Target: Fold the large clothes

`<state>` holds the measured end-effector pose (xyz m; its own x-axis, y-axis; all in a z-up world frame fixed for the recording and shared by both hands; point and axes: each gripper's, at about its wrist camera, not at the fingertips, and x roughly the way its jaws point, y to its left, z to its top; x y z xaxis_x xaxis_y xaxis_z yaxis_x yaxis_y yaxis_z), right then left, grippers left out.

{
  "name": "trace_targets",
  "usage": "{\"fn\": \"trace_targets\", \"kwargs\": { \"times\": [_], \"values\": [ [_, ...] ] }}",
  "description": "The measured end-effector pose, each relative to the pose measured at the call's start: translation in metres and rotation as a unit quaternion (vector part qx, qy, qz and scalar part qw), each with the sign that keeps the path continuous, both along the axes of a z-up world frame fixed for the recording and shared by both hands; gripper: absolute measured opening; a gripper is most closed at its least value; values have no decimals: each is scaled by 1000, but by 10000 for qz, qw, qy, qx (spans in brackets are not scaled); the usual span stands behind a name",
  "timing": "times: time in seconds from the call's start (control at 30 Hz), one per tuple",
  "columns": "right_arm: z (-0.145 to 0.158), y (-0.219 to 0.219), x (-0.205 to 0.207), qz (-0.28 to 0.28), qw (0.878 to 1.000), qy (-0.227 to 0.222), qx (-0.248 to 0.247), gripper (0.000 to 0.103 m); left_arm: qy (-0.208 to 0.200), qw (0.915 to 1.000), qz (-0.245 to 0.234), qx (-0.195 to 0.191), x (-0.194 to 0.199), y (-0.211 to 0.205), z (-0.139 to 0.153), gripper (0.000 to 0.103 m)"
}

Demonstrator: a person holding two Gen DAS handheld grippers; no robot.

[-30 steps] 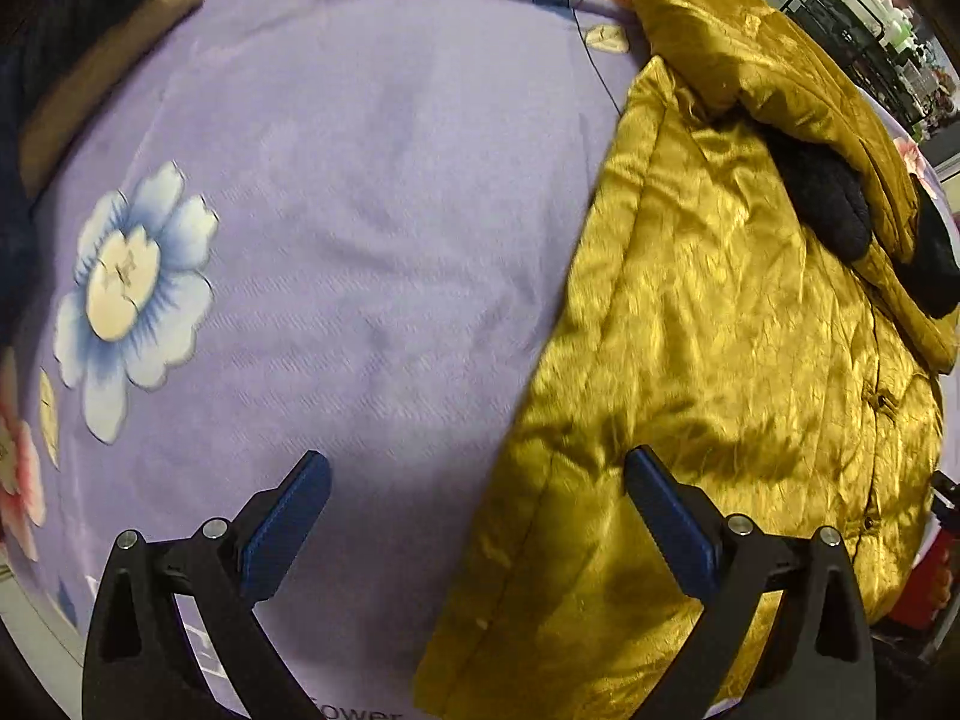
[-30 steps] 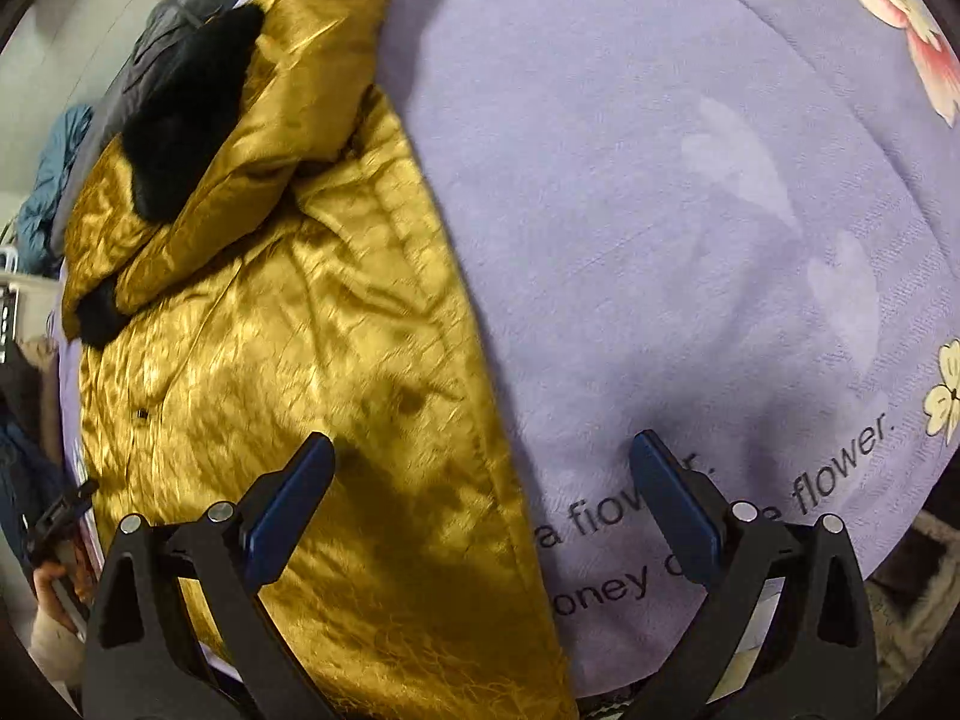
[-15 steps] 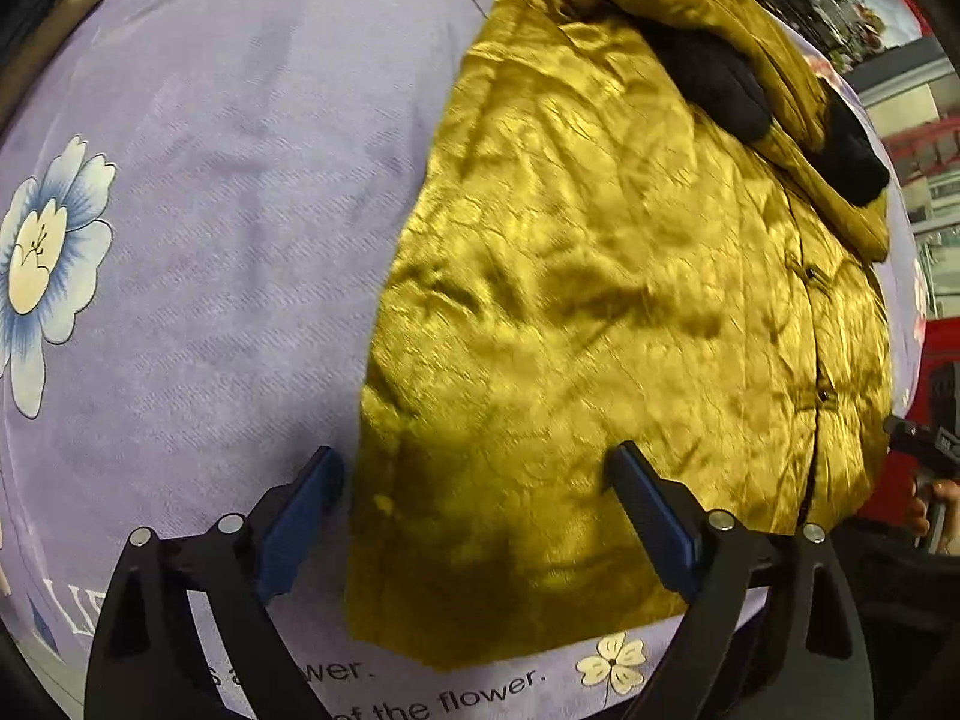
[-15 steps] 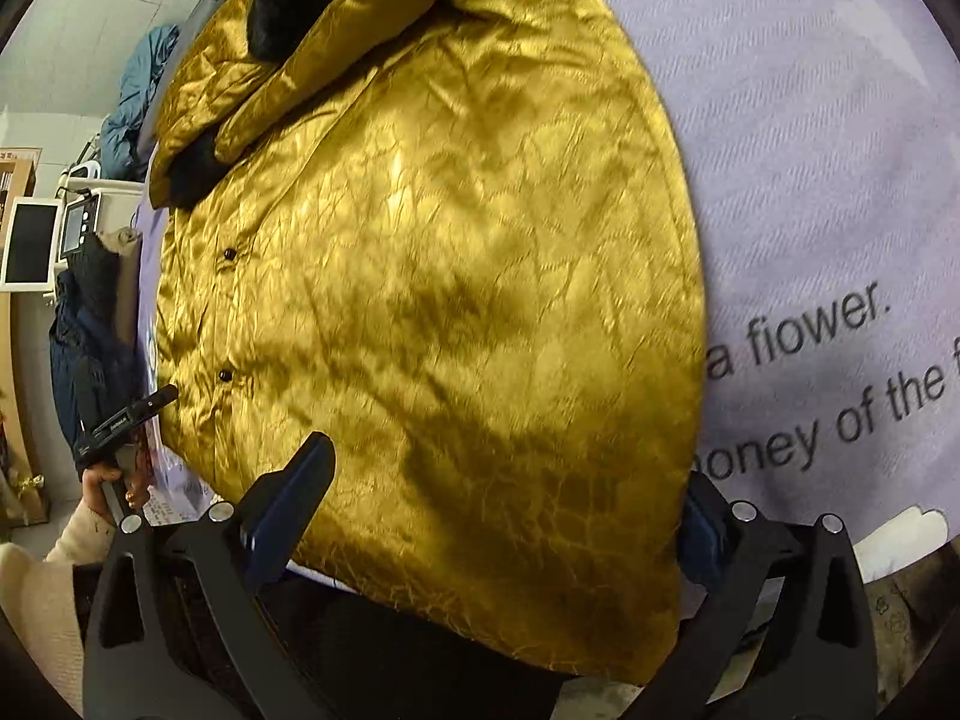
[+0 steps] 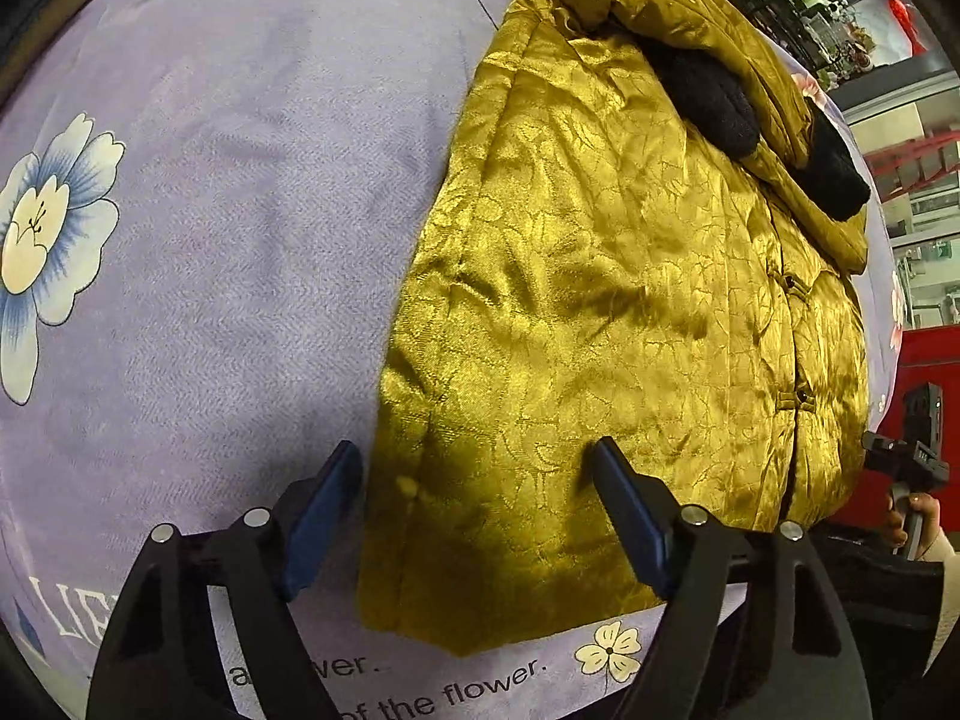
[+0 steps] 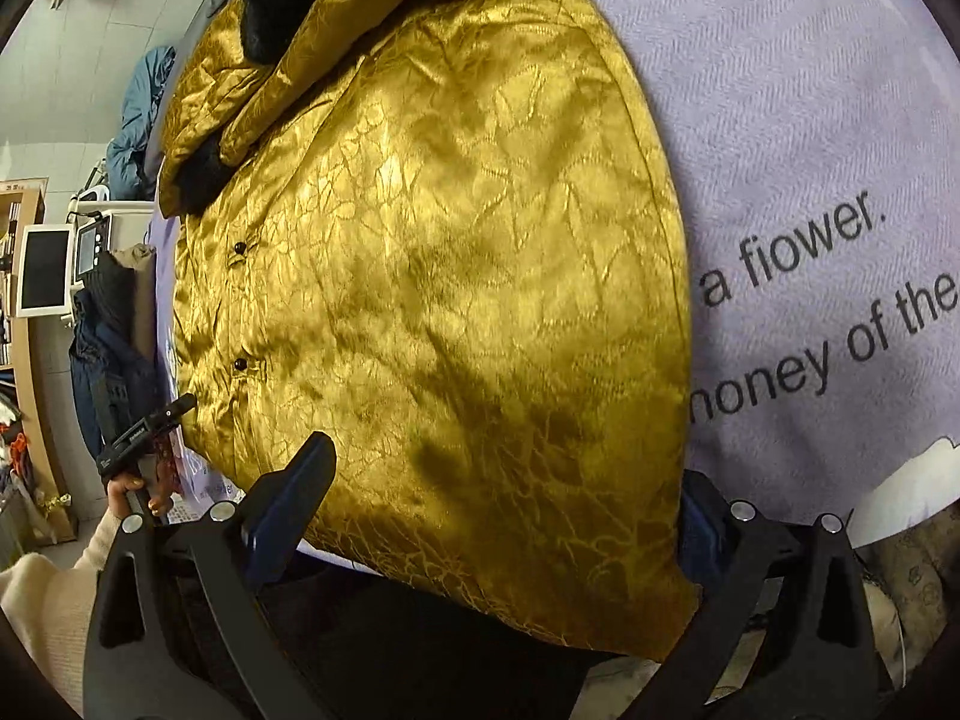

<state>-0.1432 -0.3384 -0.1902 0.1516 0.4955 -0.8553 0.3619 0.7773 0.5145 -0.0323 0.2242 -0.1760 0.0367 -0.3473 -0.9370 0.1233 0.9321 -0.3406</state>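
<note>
We log a gold jacket (image 5: 600, 312) spread on the purple sheet (image 5: 240, 210), our left gripper (image 5: 477, 516) and right gripper (image 6: 504, 510) both with fingers spread wide over its hem.

The jacket (image 5: 600, 312) is a shiny golden yellow, woven all over with a tone-on-tone leaf-and-crackle pattern, with small dark buttons (image 6: 240, 248) down its front and black fuzzy trim (image 5: 714, 102) at collar and cuff. The sheet (image 5: 240, 180) under it is pale lilac, printed with a large flower (image 5: 42, 246) whose petals go from white to blue around a cream centre, a small cream flower (image 5: 609, 651) with a dark dot in the middle, and dark grey lettering (image 6: 810, 300). Each gripper, left (image 5: 477, 516) and right (image 6: 510, 516), is black with dark blue pads (image 5: 630, 519). In the right view, a sleeve (image 6: 54, 600) is cream.
</note>
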Motion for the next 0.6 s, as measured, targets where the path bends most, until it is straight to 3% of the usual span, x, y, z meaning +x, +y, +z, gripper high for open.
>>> {"fn": "trace_targets", "kwargs": {
  "times": [0.13, 0.23, 0.33, 0.4, 0.5, 0.6],
  "values": [
    [-1, -2, -7, -33, 10000, 57, 8, 87, 175, 9995, 64, -264, 2, -6, -1, 60],
    [-1, -7, -12, -35, 10000, 85, -39, 75, 158, 9997, -160, -111, -1, -15, -4, 54],
    [-4, -16, -15, -141, 9998, 141, -10, 59, 146, 9996, -236, 91, -2, -14, -4, 35],
    [-5, -21, -19, -191, 9996, 178, 83, 35, 215, 9995, -217, -21, -4, -10, -3, 21],
    [-4, -24, -24, -202, 9993, 153, 286, 18, 217, 9992, -331, -43, -11, -11, -1, 16],
    [-2, -19, -27, -94, 9995, 167, 261, 13, 166, 9989, -436, -1, -17, -19, 4, 13]
  ]
}}
